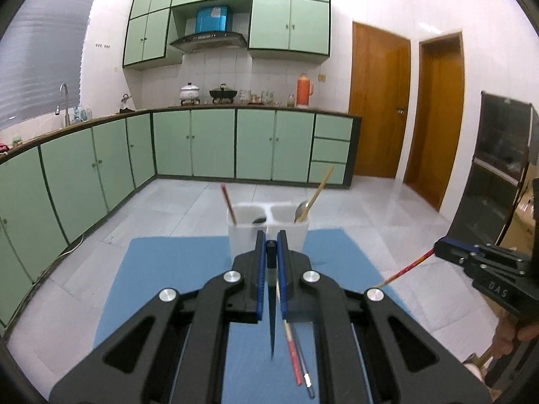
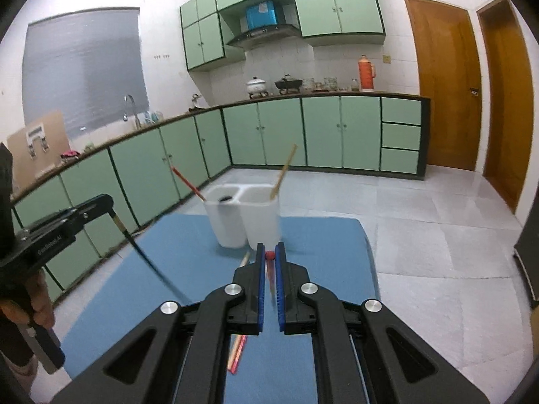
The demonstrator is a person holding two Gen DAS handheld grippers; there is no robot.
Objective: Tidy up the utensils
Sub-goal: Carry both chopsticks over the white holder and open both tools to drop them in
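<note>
A white two-compartment utensil holder [image 1: 269, 229] [image 2: 242, 217] stands at the far end of a blue mat [image 1: 175, 269] [image 2: 323, 245]. Its left cup holds a red chopstick [image 1: 228, 202] and a dark utensil; its right cup holds a metal spoon [image 1: 300, 209] and a wooden chopstick [image 1: 318, 192]. My left gripper [image 1: 270, 245] is shut on a black chopstick [image 1: 271, 306] that points down, just short of the holder. My right gripper [image 2: 269, 256] is shut on a red chopstick [image 2: 269, 255], also seen in the left wrist view [image 1: 409, 267]. A red and a dark chopstick [image 1: 296, 357] lie on the mat.
The mat lies on a raised surface above a pale tiled floor [image 2: 438, 222]. Green kitchen cabinets [image 1: 188, 144] run along the left and back walls, with wooden doors [image 1: 379, 101] on the right. A dark cabinet [image 1: 498, 168] stands at the right.
</note>
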